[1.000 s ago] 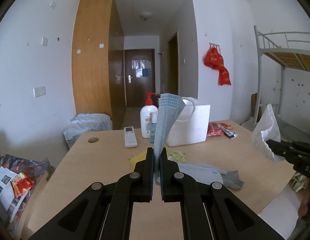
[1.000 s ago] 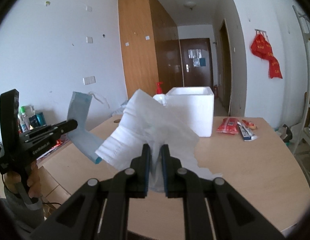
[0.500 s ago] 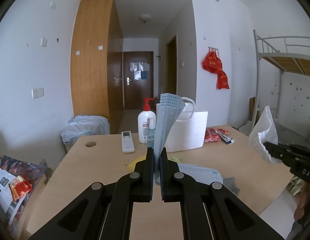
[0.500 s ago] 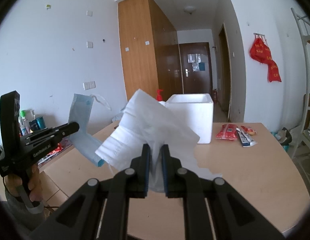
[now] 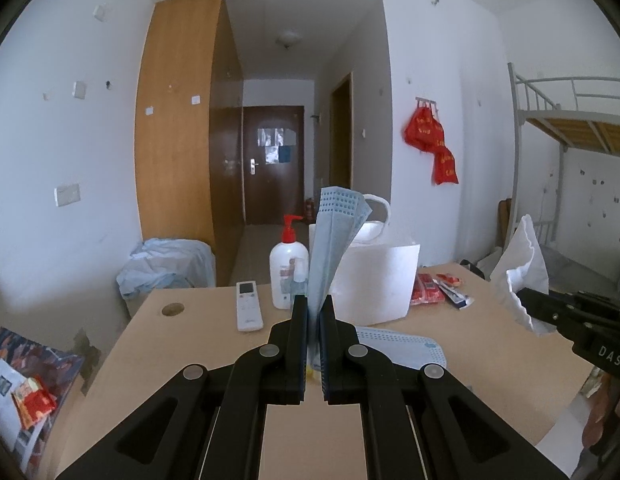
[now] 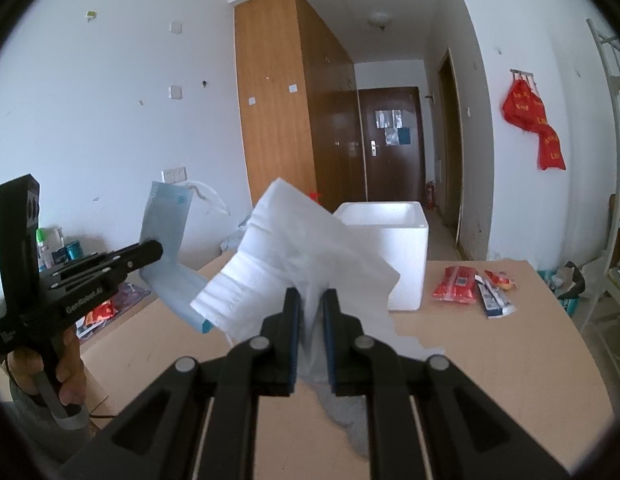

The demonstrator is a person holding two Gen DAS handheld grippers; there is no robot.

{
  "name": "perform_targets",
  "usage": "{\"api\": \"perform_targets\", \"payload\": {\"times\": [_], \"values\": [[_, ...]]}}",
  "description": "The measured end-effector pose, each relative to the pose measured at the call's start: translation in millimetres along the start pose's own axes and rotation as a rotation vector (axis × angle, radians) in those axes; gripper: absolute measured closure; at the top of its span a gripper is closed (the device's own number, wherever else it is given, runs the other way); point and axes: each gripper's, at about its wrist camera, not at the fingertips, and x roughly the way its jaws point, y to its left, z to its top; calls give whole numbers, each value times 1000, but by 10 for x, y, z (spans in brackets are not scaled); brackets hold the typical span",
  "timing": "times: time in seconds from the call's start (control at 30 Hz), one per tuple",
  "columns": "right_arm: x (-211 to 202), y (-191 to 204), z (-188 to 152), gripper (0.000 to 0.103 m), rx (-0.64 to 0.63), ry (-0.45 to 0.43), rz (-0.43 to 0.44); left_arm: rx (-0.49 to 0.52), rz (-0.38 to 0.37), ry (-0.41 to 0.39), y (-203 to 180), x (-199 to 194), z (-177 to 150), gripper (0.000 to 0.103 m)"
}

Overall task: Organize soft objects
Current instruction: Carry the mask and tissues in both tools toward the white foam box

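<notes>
The left gripper (image 5: 313, 308) had its fingers (image 5: 298, 320) closed on a folded blue face mask (image 5: 333, 240), which stood upright out of the fingertips, its white ear loop arching off the top to the right. In the right wrist view the same mask (image 6: 166, 232) showed pinched at the tip of the left gripper (image 6: 150, 252), with a person's hand (image 6: 66, 376) around that tool's handle.

The right gripper (image 6: 310, 312) had its fingers (image 6: 290, 320) clamped on a crumpled white tissue (image 6: 294, 252), which fanned up and to the left above the fingertips and hid part of the table (image 6: 489, 368) beyond.

Beyond the left fingertips, just to their right, stood a white foam box (image 5: 383, 284) on the table (image 5: 182, 344); from the right wrist view its open top (image 6: 379, 216) showed only white inner walls, and whether anything lay inside could not be told. Left of the box and beyond the fingertips stood a white pump bottle (image 5: 288, 268) with a red pump, and a white remote control (image 5: 249, 310) lay further left. A second blue mask (image 5: 405, 350) lay flat on the table just right of the left fingers. Red packets (image 6: 455, 290) lay right of the box, well apart from the right fingertips.
</notes>
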Motion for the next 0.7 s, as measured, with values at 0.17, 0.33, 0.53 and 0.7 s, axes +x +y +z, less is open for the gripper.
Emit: {"api": "perform_targets", "payload": {"times": [0.17,0.33,0.53,0.7], "values": [[141,-95,125,89,7,7,-9,-5,-9,13,16,174,123,98],[270,-144,230,89,6,17,-15,-11,-19,15,28,273,253,98],[368,-199,364,89,-2,15,-20,-19,-33,9,18,399,454,98],[459,-263,462,89,-1,20,-30,-17,-37,11,-27,547,564,98]]}}
